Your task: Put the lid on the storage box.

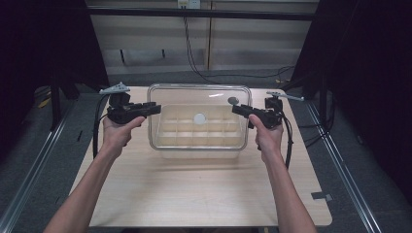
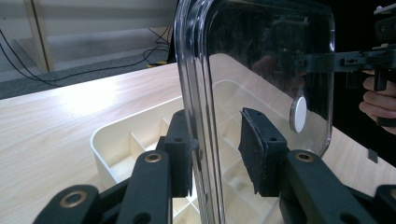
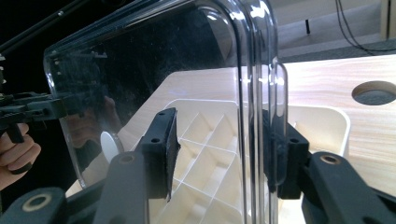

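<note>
both tongs [image 1: 154, 108] [image 1: 236, 109] astride clear lid [image 1: 199, 92], divided tray [image 1: 199, 132] below

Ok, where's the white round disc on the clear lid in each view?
High view: white disc, centre of the clear lid.
Left gripper view: right of centre, on the lid's far part.
Right gripper view: lower left, behind the lid.
Shared landmark: cream divided tray.

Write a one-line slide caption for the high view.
Two hand-held grippers, left and right, straddle opposite edges of a clear lid above a cream divided tray.
</note>
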Tool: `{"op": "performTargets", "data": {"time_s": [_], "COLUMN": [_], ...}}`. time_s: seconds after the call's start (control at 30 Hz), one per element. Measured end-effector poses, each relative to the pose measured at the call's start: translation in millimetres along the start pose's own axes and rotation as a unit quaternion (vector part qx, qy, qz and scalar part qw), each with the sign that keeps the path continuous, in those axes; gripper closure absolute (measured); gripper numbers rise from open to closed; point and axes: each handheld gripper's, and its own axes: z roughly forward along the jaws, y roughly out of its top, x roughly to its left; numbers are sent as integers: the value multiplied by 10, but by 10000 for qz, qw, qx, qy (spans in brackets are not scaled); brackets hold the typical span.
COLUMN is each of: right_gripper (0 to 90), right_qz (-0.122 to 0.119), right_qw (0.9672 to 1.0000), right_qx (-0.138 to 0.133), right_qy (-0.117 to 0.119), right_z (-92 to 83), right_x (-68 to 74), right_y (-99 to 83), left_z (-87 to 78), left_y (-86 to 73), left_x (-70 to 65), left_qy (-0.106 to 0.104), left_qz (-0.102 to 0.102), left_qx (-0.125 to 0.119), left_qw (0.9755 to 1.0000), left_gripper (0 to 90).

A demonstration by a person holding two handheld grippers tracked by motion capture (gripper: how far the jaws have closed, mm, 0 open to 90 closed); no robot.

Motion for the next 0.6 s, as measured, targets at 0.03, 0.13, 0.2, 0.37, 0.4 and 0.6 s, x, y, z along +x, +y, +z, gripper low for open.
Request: {"op": "performTargets", "data": {"time_s": [0.03, 0.13, 0.2, 0.37, 0.4, 0.6], "right_gripper": [513, 507, 505, 506, 507, 510], "right_qz": [38, 79, 98, 48, 56, 128], "right_qw": [10000, 10000, 9999, 9999, 9999, 9997], "right_qx": [14, 55, 45, 68, 88, 169], "right_qy": [37, 2, -44, -80, -80, -134], "right_z": [15, 51, 70, 93, 105, 204], "right_x": [-14, -65, -95, -114, -124, -176], "right_y": [0, 11, 38, 31, 29, 28], "left_z": [11, 48, 84, 153, 166, 223], "left_y": [2, -2, -14, -44, -46, -68], "left_x": [3, 2, 20, 78, 97, 176], "left_qy": [17, 45, 28, 84, 63, 92], "left_qz": [-18, 35, -5, -55, -74, -173], "left_qx": [35, 110, 116, 199, 213, 237], "left_qw": [10000, 9999, 9999, 9998, 9997, 9995], "left_gripper": [654, 650, 648, 644, 643, 627]}}
